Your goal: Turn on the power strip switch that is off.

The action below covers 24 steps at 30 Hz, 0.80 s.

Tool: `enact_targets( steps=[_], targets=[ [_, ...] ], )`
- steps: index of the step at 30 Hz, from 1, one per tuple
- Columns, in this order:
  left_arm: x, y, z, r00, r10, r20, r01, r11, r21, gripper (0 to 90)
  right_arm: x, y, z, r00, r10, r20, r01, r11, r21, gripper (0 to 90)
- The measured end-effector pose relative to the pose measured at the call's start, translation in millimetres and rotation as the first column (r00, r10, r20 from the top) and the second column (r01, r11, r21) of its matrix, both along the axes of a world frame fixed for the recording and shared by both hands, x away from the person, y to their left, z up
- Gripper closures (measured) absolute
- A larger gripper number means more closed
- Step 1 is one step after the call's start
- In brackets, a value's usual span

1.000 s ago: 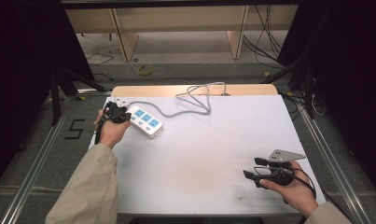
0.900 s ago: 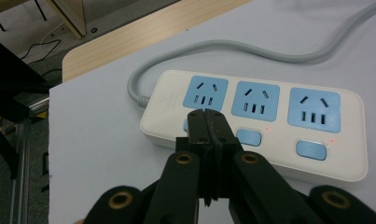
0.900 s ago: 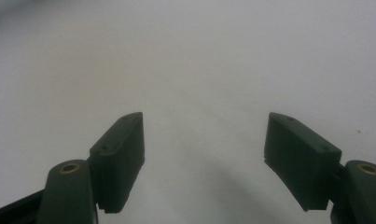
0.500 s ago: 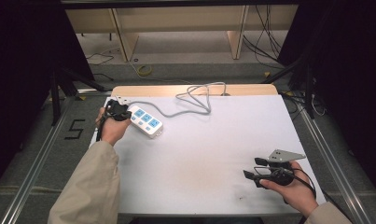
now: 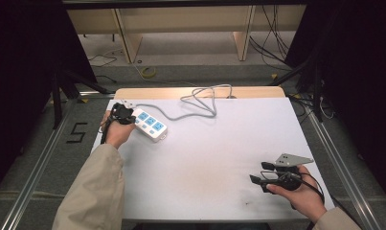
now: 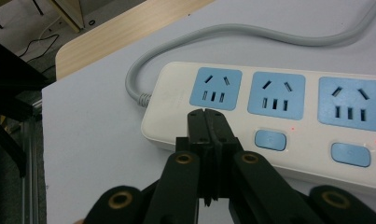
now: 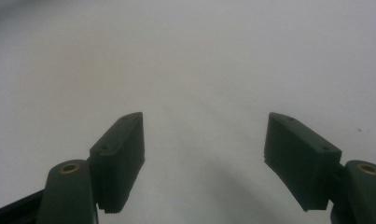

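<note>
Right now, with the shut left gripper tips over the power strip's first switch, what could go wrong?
1. The left gripper, jaws shut, sits at the near edge of the power strip; a press may slip off the hidden first switch or hit the socket.
2. The strip lies close to the table's left edge, nothing steadying it; the right gripper rests far off, open. A push could skid it.

You can read a single mark: a black "5" (image 5: 77, 132) on the grey floor (image 5: 37, 158) left of the surface; the power strip (image 6: 279, 116) carries faint print beside its first socket, too pale to make out
</note>
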State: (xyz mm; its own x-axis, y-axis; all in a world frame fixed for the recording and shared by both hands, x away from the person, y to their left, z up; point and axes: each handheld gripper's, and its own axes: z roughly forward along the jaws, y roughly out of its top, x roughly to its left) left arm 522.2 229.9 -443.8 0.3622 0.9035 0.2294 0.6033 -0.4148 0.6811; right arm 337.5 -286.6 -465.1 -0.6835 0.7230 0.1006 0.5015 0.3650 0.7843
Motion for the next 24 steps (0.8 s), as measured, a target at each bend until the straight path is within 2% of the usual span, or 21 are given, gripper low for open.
enact_targets(
  steps=[10, 24],
  targets=[
    [8.3, -1.6, -6.8, 0.9999, -0.015, -0.009, 0.015, 0.9999, -0.003, 89.9, 0.3, -0.7, -0.2, 1.0000, 0.003, 0.001, -0.003, 1.000, -0.004, 29.3],
    [15.0, -2.9, -14.9, 0.9998, -0.003, -0.022, 0.003, 0.9998, -0.019, 89.9, 0.5, -0.9, -0.4, 1.0000, 0.003, 0.000, -0.003, 1.000, -0.004, 29.3]
  ],
)
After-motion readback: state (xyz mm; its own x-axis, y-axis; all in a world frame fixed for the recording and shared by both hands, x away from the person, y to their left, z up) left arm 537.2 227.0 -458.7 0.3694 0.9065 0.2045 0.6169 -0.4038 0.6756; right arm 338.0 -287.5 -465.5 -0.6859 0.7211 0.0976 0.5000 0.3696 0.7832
